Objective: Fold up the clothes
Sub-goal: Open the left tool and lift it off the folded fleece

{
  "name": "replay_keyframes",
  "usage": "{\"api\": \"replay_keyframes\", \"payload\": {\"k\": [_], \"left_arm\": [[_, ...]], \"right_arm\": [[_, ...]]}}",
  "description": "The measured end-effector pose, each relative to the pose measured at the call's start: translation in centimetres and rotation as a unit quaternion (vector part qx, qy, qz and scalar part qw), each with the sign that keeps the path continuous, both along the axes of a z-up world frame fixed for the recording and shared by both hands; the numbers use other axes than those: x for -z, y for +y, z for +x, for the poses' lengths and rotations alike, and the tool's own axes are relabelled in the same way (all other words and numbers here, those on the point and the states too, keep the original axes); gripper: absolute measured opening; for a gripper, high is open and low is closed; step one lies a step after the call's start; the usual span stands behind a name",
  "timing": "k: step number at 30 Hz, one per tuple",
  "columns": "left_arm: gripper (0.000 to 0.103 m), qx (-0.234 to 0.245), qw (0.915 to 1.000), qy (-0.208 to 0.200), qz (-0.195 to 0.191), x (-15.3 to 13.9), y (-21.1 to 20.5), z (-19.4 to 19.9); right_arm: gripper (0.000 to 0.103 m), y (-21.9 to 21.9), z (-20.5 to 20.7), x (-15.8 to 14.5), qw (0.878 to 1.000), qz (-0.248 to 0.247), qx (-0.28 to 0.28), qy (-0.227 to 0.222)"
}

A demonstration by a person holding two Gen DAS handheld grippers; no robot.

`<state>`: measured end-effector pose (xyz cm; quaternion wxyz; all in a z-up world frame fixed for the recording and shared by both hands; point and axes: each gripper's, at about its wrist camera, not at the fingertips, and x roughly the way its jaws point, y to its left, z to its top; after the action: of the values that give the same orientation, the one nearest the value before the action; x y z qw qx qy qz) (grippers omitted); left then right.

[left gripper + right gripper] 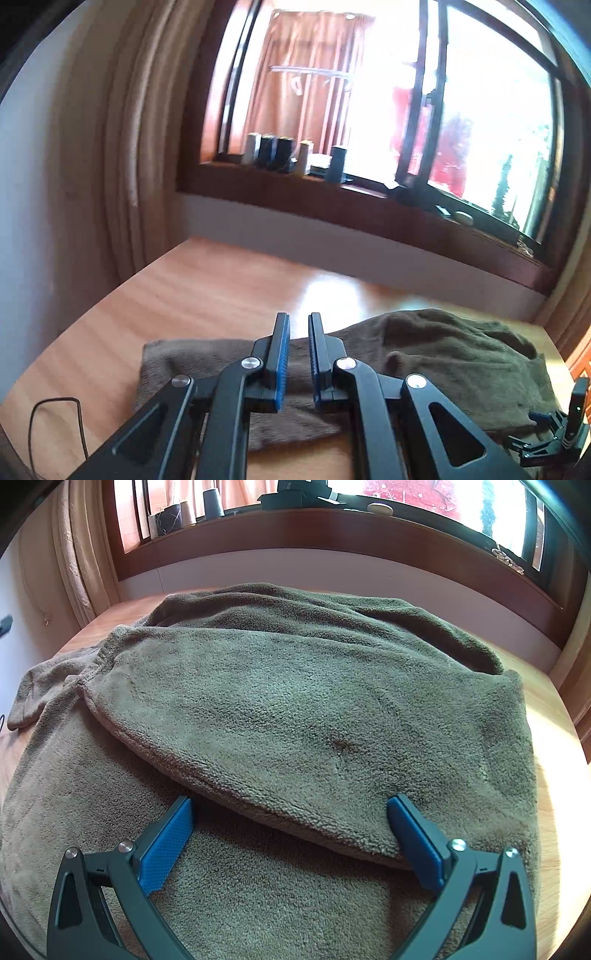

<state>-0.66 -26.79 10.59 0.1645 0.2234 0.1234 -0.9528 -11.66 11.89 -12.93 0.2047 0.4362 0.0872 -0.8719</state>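
Observation:
An olive-brown fleece garment [295,709] lies spread on the wooden table [207,291], one layer folded over another. Its sleeve [37,694] sticks out to the left. My right gripper [291,806] is open wide just over the folded layer's near hem, and its blue pads [166,845] are not pressing the cloth. In the left wrist view, my left gripper [298,321] is shut with nothing between its fingers. It is raised above the garment's left part [207,362]. The right gripper [565,424] shows at the lower right of that view.
A thin dark cable [55,417] lies on the table at the near left. Behind the table runs a brown windowsill [332,199] carrying several thread cones [280,153]. A beige curtain [122,147] hangs at the left. The table's right edge [565,738] is close to the garment.

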Motion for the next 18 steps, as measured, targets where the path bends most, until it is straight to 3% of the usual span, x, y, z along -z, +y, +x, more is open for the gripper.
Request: {"api": "replay_keyframes", "payload": {"k": [3,5,9,13,18], "left_arm": [[0.011,0.018,0.9998,-0.007,-0.006,-0.2,0.9,-0.5],[0.011,0.001,0.9995,-0.031,0.004,0.9,-0.5,-0.3],[0.012,-0.057,0.9947,-0.073,0.043,4.2,-5.1,1.2],[0.012,-0.108,0.9840,-0.107,0.092,7.6,-9.9,2.5],[0.012,-0.109,0.9736,-0.115,0.165,10.0,-13.2,3.1]], "right_arm": [[0.103,0.2,0.0,-0.1,1.000,-0.009,0.000,-0.001],[0.103,0.3,0.0,-0.1,1.000,-0.013,0.000,-0.002],[0.103,0.3,0.0,-0.1,1.000,-0.013,0.000,-0.002],[0.103,0.2,0.0,-0.1,1.000,-0.011,0.000,-0.002],[0.103,0.0,0.0,-0.1,1.000,-0.005,0.000,-0.001]]}}
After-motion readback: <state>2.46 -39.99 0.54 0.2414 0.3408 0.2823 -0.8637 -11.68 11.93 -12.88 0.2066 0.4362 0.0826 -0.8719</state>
